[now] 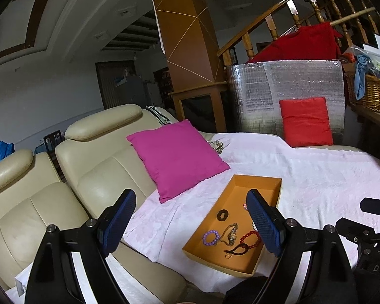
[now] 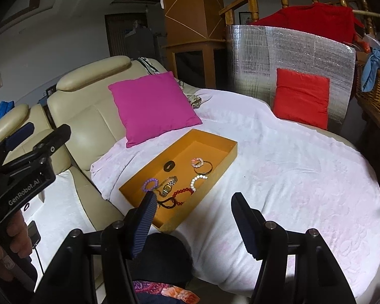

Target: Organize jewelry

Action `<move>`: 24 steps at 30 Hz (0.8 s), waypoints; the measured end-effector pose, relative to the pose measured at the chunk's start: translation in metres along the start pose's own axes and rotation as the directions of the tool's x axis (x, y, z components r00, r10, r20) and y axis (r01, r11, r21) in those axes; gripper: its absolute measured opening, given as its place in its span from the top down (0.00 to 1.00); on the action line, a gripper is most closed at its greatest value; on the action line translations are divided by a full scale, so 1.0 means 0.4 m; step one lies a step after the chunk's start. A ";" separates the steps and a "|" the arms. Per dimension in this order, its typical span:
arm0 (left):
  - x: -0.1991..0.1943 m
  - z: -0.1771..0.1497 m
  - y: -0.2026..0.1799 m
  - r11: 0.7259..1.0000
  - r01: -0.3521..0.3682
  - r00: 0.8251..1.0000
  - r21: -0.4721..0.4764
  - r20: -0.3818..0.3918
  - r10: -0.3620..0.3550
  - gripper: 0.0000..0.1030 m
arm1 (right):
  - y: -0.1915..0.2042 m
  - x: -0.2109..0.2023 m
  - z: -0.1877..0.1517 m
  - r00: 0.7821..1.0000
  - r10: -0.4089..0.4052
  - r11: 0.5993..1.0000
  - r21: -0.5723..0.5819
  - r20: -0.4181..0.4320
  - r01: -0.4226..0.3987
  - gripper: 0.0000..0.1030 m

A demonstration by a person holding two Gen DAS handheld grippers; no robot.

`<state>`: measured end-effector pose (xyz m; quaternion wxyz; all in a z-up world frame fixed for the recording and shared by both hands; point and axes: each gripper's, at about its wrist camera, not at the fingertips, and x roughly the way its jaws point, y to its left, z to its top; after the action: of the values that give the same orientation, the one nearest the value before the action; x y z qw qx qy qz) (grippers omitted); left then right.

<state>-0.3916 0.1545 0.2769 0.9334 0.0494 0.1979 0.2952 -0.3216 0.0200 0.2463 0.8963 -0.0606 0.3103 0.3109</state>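
An orange tray (image 1: pixel 255 177) (image 2: pixel 215 138) lies on the pale cover. In it are a purple bead bracelet (image 1: pixel 210 238) (image 2: pixel 149 184), a gold watch (image 1: pixel 232 233) (image 2: pixel 168 187), a red bead bracelet (image 1: pixel 250 238) (image 2: pixel 183 191), a black ring (image 1: pixel 223 214) (image 2: pixel 169 165), a white pearl bracelet (image 2: pixel 197 181), a gold bangle (image 2: pixel 203 169) and a dark cord (image 1: pixel 236 249). My left gripper (image 1: pixel 190 193) (image 2: pixel 48 129) hangs open above the tray's near left side, nothing between its fingers. My right gripper (image 2: pixel 193 196) hovers open over the tray's near corner, also holding nothing.
A magenta cushion (image 1: pixel 177 157) (image 2: pixel 153 106) leans on the cream recliner (image 1: pixel 98 172) just left of the tray. A red cushion (image 2: pixel 301 97) rests against a silver foil panel (image 2: pixel 291 50) at the back. A wicker basket (image 1: pixel 375 93) stands far right. A hand (image 2: pixel 2 250) holds the left tool.
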 end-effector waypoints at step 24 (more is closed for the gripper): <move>0.028 -0.012 0.003 0.999 0.041 0.996 -0.026 -0.077 -0.043 0.14 | 0.005 -0.012 0.004 1.000 -0.028 1.000 -0.001 0.012 0.028 0.37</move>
<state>-0.3856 0.1618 0.2687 0.9316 0.0224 0.2312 0.2796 -0.3250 0.0193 0.2506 0.9023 -0.0635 0.3040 0.2990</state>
